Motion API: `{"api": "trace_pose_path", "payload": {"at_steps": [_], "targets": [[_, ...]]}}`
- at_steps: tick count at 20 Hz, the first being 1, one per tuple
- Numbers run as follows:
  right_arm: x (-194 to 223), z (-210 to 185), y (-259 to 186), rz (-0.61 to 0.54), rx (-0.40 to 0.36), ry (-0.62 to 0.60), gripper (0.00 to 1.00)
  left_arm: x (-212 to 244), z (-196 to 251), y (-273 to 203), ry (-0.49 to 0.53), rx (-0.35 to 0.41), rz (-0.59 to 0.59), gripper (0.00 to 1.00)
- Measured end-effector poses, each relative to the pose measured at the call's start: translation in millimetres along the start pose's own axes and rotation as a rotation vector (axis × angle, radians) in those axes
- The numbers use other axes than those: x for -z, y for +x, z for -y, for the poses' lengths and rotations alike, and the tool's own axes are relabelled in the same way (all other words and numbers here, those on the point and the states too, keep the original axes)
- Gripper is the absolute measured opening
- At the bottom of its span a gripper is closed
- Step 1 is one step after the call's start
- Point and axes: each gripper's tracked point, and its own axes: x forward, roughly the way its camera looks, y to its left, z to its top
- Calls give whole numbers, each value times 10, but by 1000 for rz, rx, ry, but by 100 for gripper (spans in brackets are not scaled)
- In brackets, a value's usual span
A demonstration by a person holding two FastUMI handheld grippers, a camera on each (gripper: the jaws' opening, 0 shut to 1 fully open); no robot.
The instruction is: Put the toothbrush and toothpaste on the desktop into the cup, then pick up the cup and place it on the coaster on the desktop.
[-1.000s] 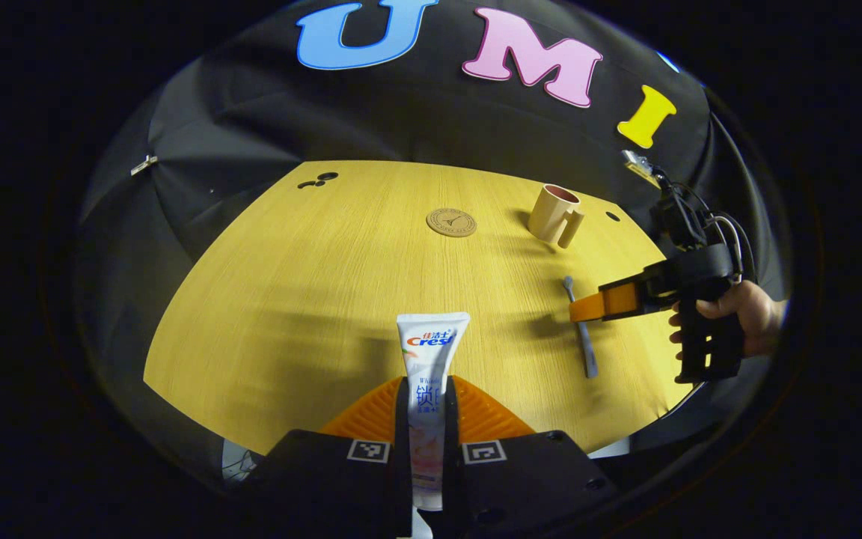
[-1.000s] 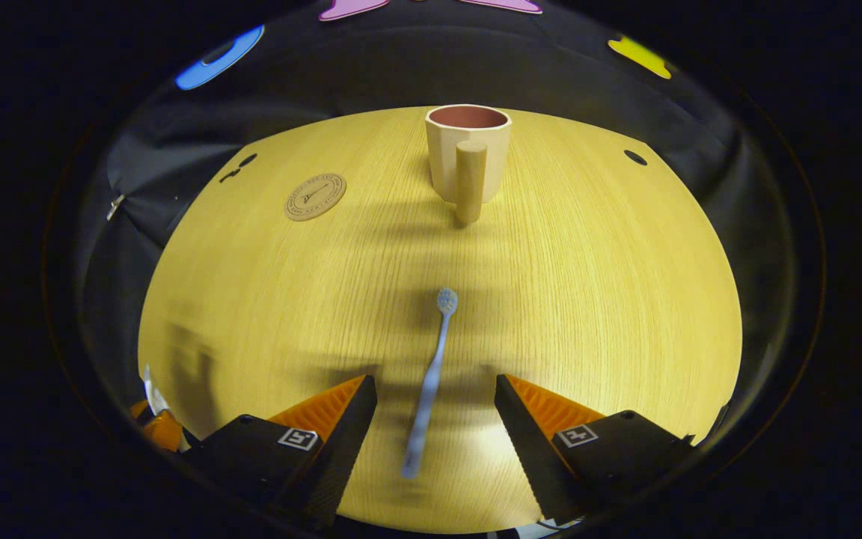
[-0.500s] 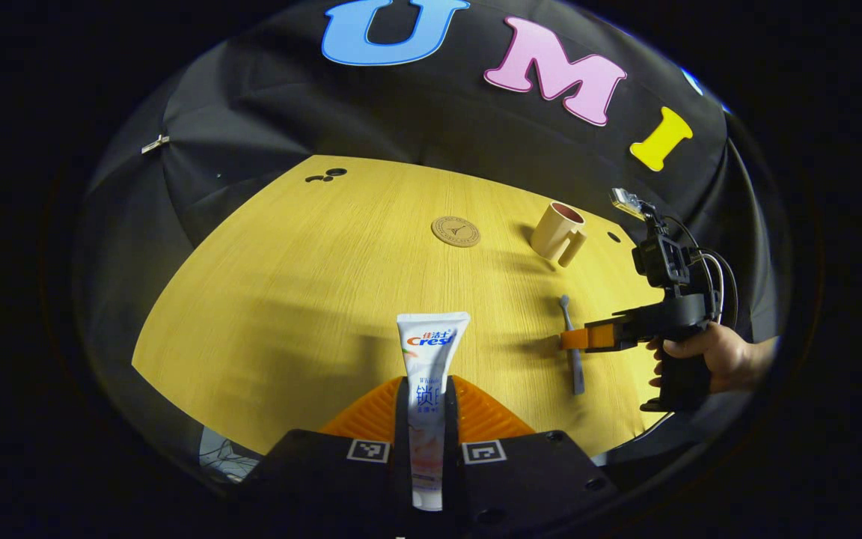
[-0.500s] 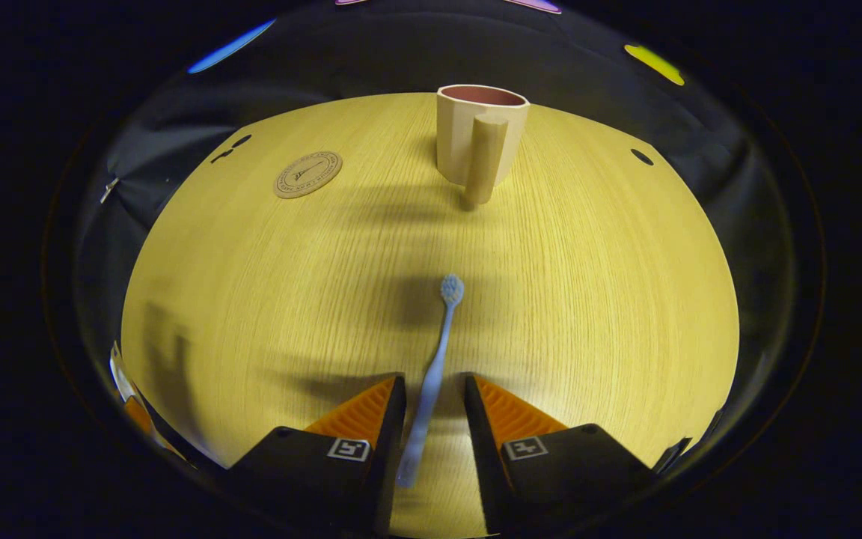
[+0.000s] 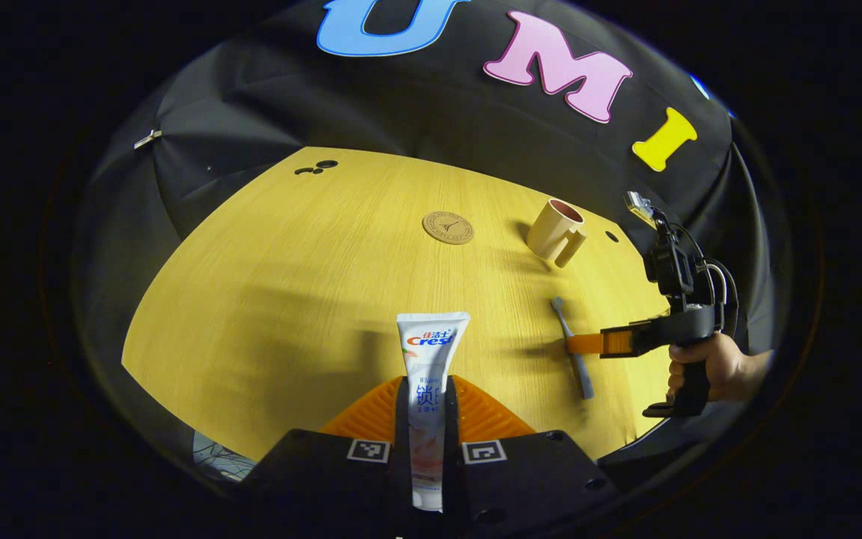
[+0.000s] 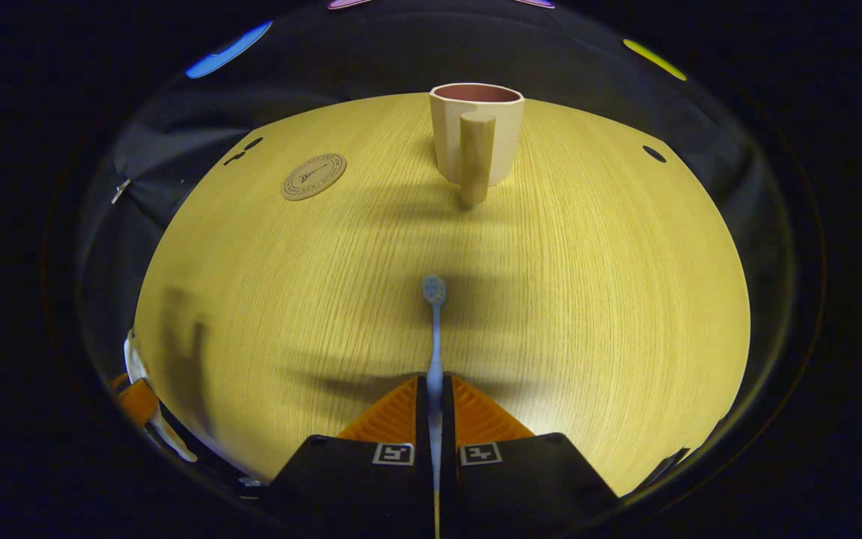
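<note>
In the left gripper view, the wooden desktop (image 5: 266, 299) is spreading wide, and the left gripper (image 5: 426, 389) is gripping the toothpaste (image 5: 431, 352) with both fingers pressing on its sides, the tube's flat crimped end pointing forward above the wood. Farther back and a little to the right, the round coaster (image 5: 447, 227) is lying flat, and beyond it to the right the cup (image 5: 555, 230) is standing upright with its handle turned toward the near right. Nearer the right edge, the toothbrush (image 5: 572, 348) is sitting in the right gripper (image 5: 584, 343), which a hand (image 5: 715, 367) is holding from the side. In the right gripper view, the coaster (image 6: 314, 176) is resting at the far left of the desktop (image 6: 588, 299), well apart from the cup (image 6: 476, 131), which is standing at the far middle with its handle facing the camera. In front of it, the right gripper (image 6: 435, 397) is pinching the toothbrush (image 6: 435, 329) by its handle, fingers drawn in tight against it, the brush head pointing toward the cup.
</note>
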Motion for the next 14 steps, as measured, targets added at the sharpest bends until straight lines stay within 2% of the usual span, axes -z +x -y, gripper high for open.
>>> {"api": "trace_pose_path", "payload": {"at_steps": [5,9,14], "targets": [[-139,115,-301,82,-67,25,7,-381,341,54,2,33,44,21],[-212,368,-541,129,-87,5,7,-950,786,112,35,86,110,21],[-288,658,-718,151,-122,44,7,-1792,1413,301,58,165,190,21]]}}
